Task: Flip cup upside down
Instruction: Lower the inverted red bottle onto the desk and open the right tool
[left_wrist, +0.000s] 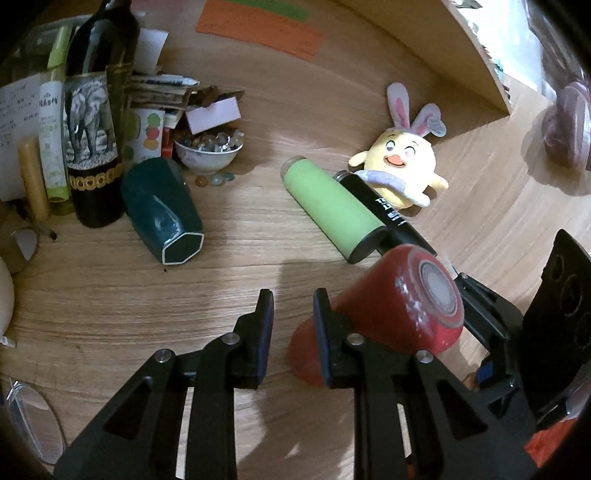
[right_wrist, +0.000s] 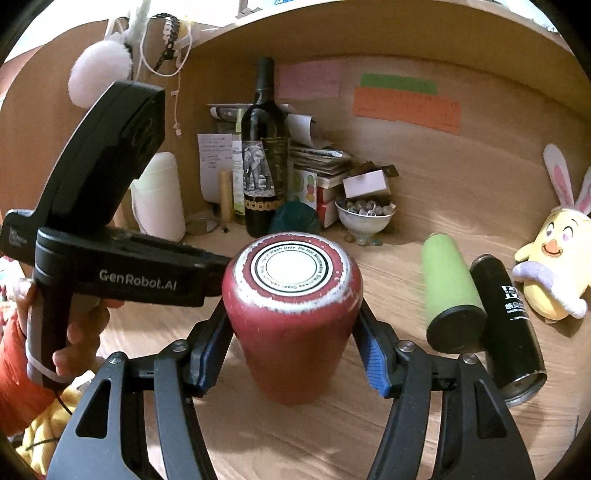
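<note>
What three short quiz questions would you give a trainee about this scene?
1. True or false: the cup has its base up.
2. Which gripper has the cup between its fingers? A: left gripper. B: right gripper.
3. What colour is the bottle that lies against the black can?
Key: 1 true; 2 B; 3 green.

"GenRobot.AI" on left claw (right_wrist: 218, 275)
</note>
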